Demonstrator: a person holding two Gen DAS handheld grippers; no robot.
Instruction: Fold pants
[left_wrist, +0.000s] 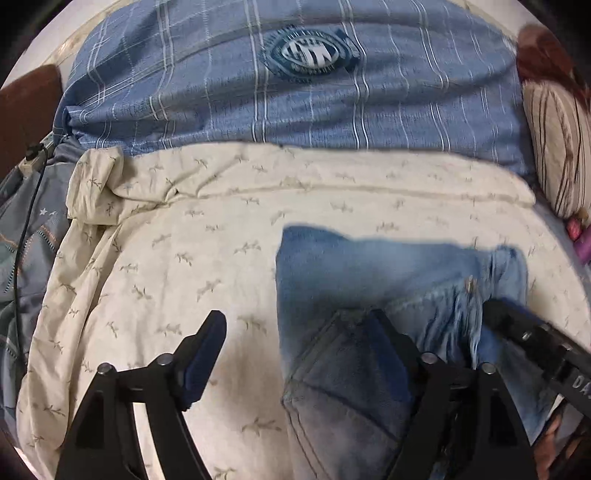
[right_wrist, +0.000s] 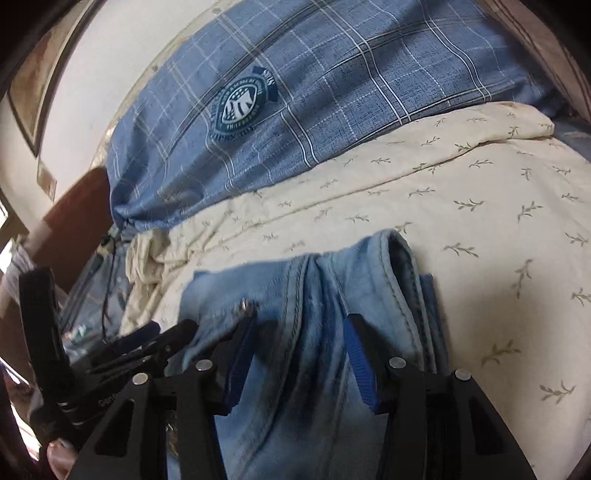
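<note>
Light blue jeans (left_wrist: 369, 273) lie folded on a cream leaf-print sheet (left_wrist: 177, 266). My left gripper (left_wrist: 299, 325) is open, its left finger over the sheet and its right finger over the jeans by a back pocket. The right gripper's black body (left_wrist: 535, 332) shows at the jeans' right side. In the right wrist view the jeans (right_wrist: 314, 288) show their waistband, seam and metal button. My right gripper (right_wrist: 299, 325) is open, straddling the bunched seam close above the denim. The left gripper (right_wrist: 155, 336) shows at the left.
A blue plaid duvet with a round crest (left_wrist: 310, 51) lies bunched behind the sheet. A striped cushion (left_wrist: 554, 140) sits at the right. A black cable (left_wrist: 26, 229) and grey patterned bedding hang off the left. A brown headboard (right_wrist: 81, 195) and a white wall stand behind.
</note>
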